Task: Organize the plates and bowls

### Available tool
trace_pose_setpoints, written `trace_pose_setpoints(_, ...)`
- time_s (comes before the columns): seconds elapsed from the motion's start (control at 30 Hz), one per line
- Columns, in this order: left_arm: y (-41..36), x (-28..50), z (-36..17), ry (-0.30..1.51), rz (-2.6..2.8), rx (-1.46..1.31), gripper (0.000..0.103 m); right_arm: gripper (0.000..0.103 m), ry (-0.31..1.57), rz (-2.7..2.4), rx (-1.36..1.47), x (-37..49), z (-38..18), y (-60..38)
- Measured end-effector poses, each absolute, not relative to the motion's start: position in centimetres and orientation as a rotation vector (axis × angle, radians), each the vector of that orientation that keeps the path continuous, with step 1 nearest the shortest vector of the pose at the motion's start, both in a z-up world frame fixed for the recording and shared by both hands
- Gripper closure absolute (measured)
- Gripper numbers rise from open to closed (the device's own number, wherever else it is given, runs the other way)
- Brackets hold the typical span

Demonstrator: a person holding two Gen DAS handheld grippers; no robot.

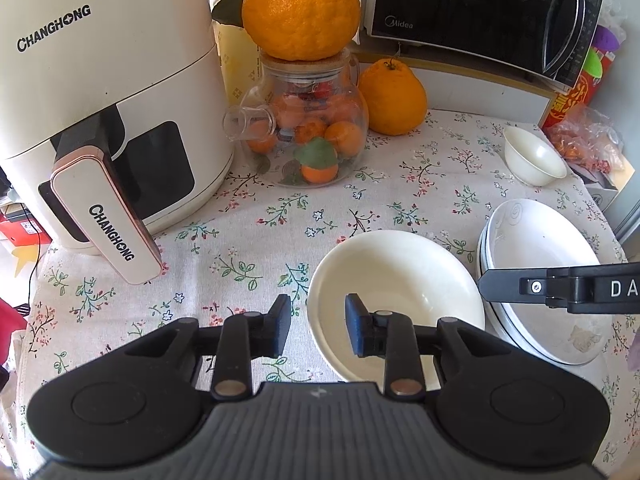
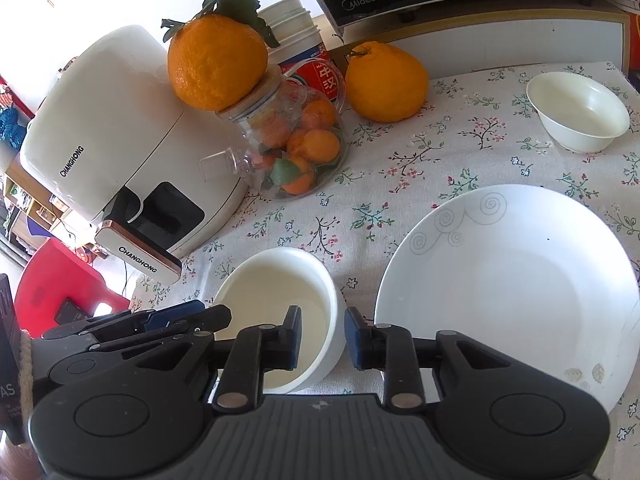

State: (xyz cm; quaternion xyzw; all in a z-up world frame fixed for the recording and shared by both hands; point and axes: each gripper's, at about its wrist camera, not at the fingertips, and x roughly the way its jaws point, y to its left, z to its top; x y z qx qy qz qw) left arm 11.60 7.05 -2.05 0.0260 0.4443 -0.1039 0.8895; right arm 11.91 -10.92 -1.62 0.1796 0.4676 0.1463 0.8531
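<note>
- Left wrist view puts the cream bowl (image 1: 396, 300) dead ahead: plain, glossy, deep-sided, sitting upright with its mouth facing up on the floral tablecloth (image 1: 256, 216).
- The left gripper (image 1: 318, 328) has its fingers parted, straddling the bowl's near-left rim, one pad outside the wall, one over the inside; whether either pad touches is hard to call.
- At 3 o'clock sits the stack of white plates (image 1: 536, 264), a faint swirl pattern on the top one, rim just beside the bowl.
- The right gripper's black finger reaches in from the right edge across that stack.
- Right wrist view: the right gripper (image 2: 322, 336) is spread open too, straddling the bowl's (image 2: 280, 304) right wall, with the swirl plate (image 2: 508, 280) at 3 o'clock.
- Round pieces all, no long axis to speak of.
- A small white bowl (image 2: 576, 112) stands alone at 1 o'clock, upright, well apart from the rest.
- Room check: open cloth stretches at 12 o'clock between the bowl and the glass teapot of small oranges (image 1: 304, 136), which has a big orange (image 1: 300, 8) balanced on top.
- The Changhong air fryer (image 1: 100, 112) crowds 10 o'clock, and a second orange (image 1: 392, 96) and the Midea microwave (image 1: 472, 12) close the back.
- The table edge drops off at left in the right wrist view.
</note>
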Motion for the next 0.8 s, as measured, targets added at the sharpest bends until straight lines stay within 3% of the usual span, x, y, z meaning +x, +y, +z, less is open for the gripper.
trace_pose_setpoints(0.27,5.7,11.6,-1.1,0.902,-0.227,0.035,0.051,0.058,0.929,0.289,0.364,11.5,-0.3,-12.9)
trace_pose_setpoints(0.33,5.1,11.5,-0.9,0.893,-0.232,0.037,0.042,0.046,0.919,0.269,0.378,11.4,-0.2,-13.9)
trace_pose_setpoints(0.53,2.8,11.3,0.0,0.847,-0.246,0.061,0.013,0.026,0.878,0.199,0.404,11.2,0.2,-17.4)
trace_pose_setpoints(0.8,-1.0,13.5,-0.4,0.890,-0.253,0.033,0.002,0.018,0.838,0.061,0.475,11.1,0.2,-23.2)
